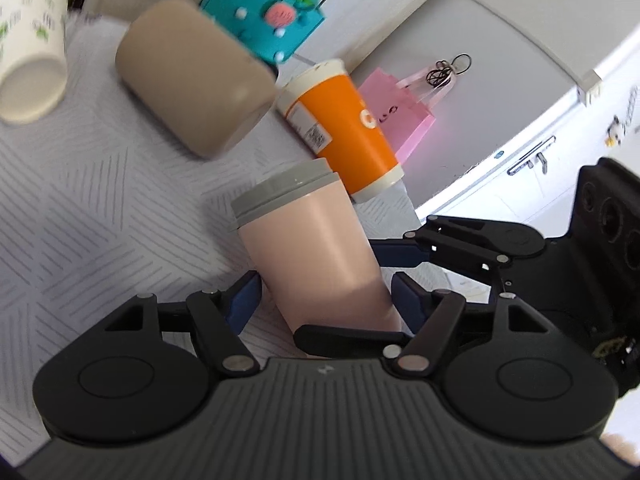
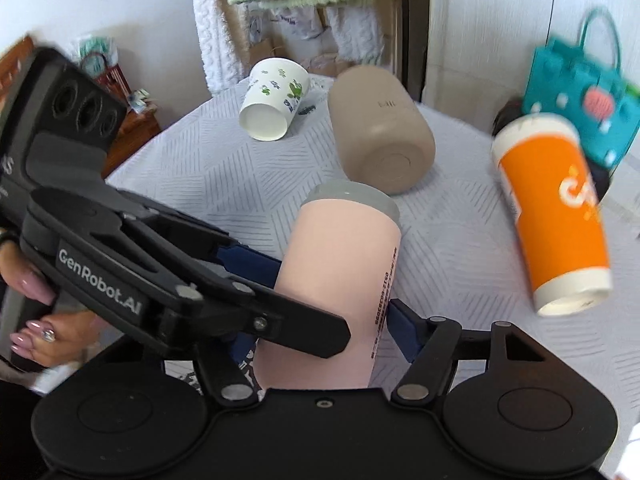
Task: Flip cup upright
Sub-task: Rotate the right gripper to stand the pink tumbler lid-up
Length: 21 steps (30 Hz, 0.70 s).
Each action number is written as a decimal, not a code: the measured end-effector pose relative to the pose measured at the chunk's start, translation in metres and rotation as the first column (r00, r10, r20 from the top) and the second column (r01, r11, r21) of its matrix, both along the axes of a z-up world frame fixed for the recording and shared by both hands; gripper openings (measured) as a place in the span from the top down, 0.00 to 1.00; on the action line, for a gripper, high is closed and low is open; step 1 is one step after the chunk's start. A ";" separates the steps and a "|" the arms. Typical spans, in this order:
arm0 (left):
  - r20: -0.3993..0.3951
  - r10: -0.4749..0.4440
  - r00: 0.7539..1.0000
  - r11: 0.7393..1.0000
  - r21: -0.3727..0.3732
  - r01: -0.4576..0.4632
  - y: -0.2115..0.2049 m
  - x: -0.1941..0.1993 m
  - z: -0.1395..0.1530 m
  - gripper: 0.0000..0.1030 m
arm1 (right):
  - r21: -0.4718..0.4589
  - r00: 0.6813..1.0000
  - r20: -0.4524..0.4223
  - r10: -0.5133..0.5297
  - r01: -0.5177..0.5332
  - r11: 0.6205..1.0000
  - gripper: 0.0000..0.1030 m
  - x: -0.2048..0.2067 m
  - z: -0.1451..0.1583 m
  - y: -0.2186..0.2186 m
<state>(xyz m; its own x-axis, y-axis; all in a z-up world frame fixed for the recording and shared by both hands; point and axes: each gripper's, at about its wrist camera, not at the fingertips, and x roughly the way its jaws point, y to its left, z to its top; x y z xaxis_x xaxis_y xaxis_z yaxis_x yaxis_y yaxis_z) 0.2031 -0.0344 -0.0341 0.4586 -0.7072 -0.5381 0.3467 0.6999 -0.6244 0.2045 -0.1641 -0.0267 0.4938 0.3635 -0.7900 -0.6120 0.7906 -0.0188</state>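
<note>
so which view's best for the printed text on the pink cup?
Right wrist: the black printed line runs down the pink cup facing the camera, though too small to read. Left wrist shows the same cup from its plain side, no print visible.

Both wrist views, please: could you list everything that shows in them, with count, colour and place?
pink cup: one, pale pink with a grey band at its far end, between both tongs near the cameras
tan cup: one, beige, on its side behind the pink cup
paper cup: one, white with green print, on its side at the far left
orange cup: one, orange and white, tilted at the right
felt bag: one, teal, behind the orange cup
pink bag: one, beyond the orange cup
tablecloth: one, white, patterned, under the cups
left tongs: black, blue pads, either side of the pink cup
right tongs: same, around the pink cup
</note>
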 end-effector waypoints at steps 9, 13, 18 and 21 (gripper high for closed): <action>0.243 -0.031 0.970 0.991 0.136 -0.003 0.013 -0.028 0.038 0.42 | 0.065 0.981 0.195 0.021 -0.035 0.997 0.31 -0.021 0.005 0.005; 0.311 -0.026 0.950 0.981 0.189 -0.035 0.016 -0.031 0.044 0.42 | 0.083 0.955 0.294 0.039 -0.067 0.994 0.31 -0.024 0.001 0.011; 0.385 -0.024 0.923 0.963 0.258 -0.083 0.015 -0.033 0.044 0.42 | 0.065 0.912 0.408 0.051 -0.085 0.994 0.31 -0.024 -0.011 0.020; 0.418 -0.024 0.908 0.957 0.274 -0.101 0.012 -0.033 0.043 0.42 | 0.075 0.891 0.452 0.045 -0.088 0.993 0.31 -0.024 -0.015 0.019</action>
